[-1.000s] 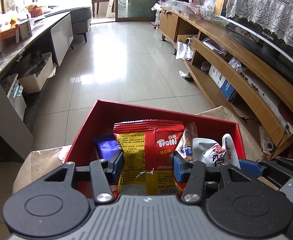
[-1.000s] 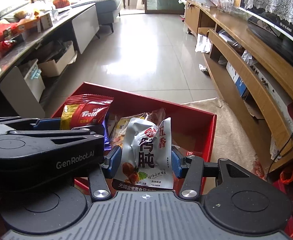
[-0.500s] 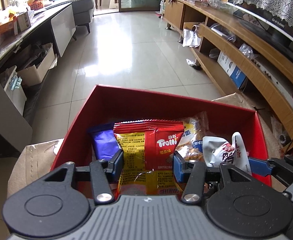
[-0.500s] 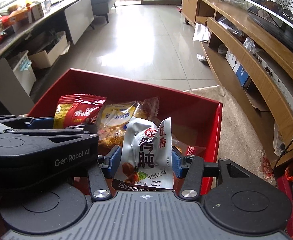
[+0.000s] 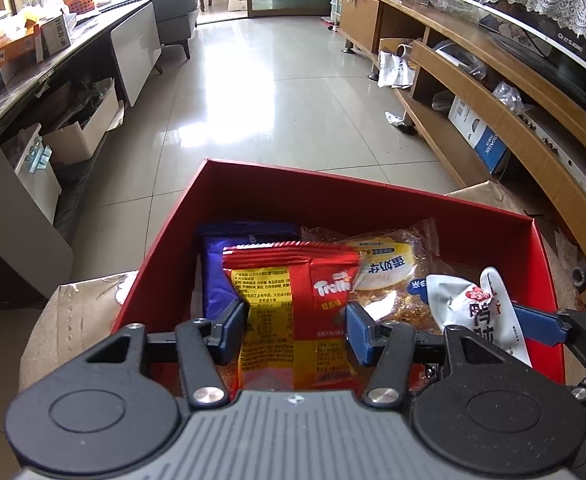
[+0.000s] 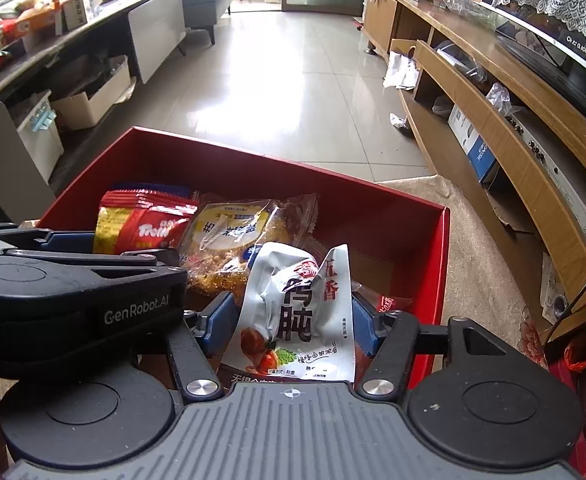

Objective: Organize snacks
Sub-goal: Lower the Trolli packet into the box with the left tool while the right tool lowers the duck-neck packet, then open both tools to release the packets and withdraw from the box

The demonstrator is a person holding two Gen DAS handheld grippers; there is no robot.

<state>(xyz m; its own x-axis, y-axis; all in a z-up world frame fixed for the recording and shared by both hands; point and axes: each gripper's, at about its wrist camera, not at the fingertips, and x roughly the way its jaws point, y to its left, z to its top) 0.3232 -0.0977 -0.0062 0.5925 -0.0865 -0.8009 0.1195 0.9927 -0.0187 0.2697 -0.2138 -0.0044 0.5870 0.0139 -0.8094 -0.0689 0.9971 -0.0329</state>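
My left gripper (image 5: 297, 330) is shut on a red and yellow Trolli candy bag (image 5: 293, 304) and holds it upright over the near left part of an open red box (image 5: 333, 188). My right gripper (image 6: 293, 322) is shut on a white and silver snack pouch (image 6: 297, 312) and holds it upright over the box's near right part (image 6: 443, 264). In the box lie a blue packet (image 5: 217, 276) and a clear-wrapped yellow pastry pack (image 5: 389, 268). The pouch also shows in the left wrist view (image 5: 477, 308), the Trolli bag in the right wrist view (image 6: 141, 224).
The red box stands on a tan cardboard surface (image 5: 69, 312). Beyond it is tiled floor (image 5: 277, 92). A wooden TV stand (image 5: 505, 120) runs along the right. A cluttered counter with boxes (image 5: 33, 64) runs along the left.
Both grippers have tilted down and moved lower toward the box with their bags still held. More of the box's inside and the pastry pack now shows.
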